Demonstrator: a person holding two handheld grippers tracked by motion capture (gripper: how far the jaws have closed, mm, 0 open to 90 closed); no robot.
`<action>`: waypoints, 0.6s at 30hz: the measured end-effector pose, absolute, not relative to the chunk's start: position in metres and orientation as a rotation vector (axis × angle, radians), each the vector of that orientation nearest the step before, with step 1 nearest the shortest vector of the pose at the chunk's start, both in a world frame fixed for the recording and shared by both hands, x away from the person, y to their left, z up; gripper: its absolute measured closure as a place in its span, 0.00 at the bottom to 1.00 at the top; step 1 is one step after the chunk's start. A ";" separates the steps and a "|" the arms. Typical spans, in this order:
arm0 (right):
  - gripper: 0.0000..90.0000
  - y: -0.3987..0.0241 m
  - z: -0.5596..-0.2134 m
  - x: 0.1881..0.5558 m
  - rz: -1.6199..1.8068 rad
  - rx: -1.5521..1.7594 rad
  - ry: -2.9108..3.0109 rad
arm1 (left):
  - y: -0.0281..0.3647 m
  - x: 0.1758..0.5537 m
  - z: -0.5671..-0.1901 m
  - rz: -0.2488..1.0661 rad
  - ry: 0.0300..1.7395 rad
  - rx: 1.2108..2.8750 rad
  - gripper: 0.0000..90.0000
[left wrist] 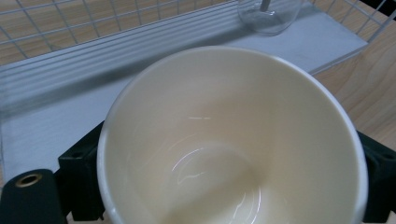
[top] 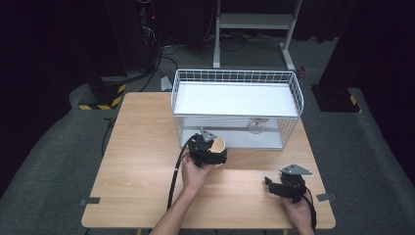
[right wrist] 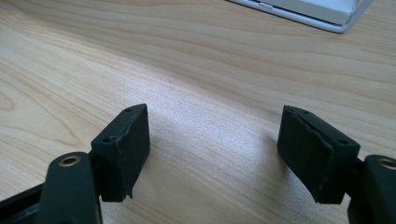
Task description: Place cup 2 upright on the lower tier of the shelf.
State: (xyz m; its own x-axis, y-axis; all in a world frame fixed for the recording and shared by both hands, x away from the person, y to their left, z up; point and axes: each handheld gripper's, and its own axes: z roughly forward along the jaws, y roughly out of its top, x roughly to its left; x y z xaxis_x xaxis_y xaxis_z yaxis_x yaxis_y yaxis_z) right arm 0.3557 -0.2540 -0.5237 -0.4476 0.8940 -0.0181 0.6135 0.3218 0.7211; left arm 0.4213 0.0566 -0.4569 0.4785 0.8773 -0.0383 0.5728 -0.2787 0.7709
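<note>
Item 1, cup (left wrist: 231, 140): you are holding it in the left gripper (top: 209, 152), jaws pressing on its 2 sides, the cream, empty bowl of it facing the gripper's camera; in the high view it is sitting just in front of the rack's (top: 235, 78) lower shelf, near the left end of the opening. Item 2, rack: white wire, 2 shelves, standing at the far side of the table (top: 142, 161). Item 3, glass (left wrist: 269, 14): clear, sitting on the lower shelf, ahead of the cup and off to the right. Item 4, right gripper (right wrist: 212, 149): you are resting it low over bare wood at the near right, jaws wide apart and empty. Risks, as judgement: the cup wall is smooth and rounded, so if you are tilting or jolting it, it may be slipping in the pads. If you are sliding it in, the rim may be catching the wire front or the upper shelf's edge. If you are drifting right, the cup may be knocking the glass, which looks light enough to tip. The left cable (top: 176, 171) may be dragging on the table edge and tugging your aim.
</note>
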 end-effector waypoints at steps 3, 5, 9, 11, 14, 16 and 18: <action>0.28 -0.254 -0.524 0.356 0.913 1.334 2.178 | 0.057 0.424 -0.459 0.549 1.201 1.994 0.11; 0.28 -0.254 -0.524 0.356 0.913 1.333 2.178 | 0.057 0.426 -0.460 0.552 1.203 2.013 0.11; 0.28 -0.254 -0.524 0.356 0.913 1.333 2.178 | 0.056 0.431 -0.456 0.562 1.198 2.001 0.11; 0.28 -0.254 -0.524 0.356 0.914 1.334 2.178 | 0.057 0.434 -0.455 0.564 1.196 1.989 0.11; 0.28 -0.254 -0.524 0.356 0.914 1.334 2.178 | 0.057 0.439 -0.456 0.574 1.209 1.991 0.11; 0.28 -0.254 -0.524 0.356 0.913 1.334 2.178 | 0.057 0.442 -0.456 0.579 1.215 1.982 0.11; 0.28 -0.254 -0.524 0.356 0.914 1.333 2.178 | 0.057 0.443 -0.456 0.581 1.214 1.980 0.11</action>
State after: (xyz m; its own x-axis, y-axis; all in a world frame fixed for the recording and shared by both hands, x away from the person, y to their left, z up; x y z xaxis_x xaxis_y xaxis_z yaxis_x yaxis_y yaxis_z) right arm 0.3557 -0.2540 -0.5237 -0.4478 0.8939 -0.0179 0.6136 0.3219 0.7211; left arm 0.4427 0.0571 -0.4563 0.4522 0.8919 0.0030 0.5624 -0.2878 0.7751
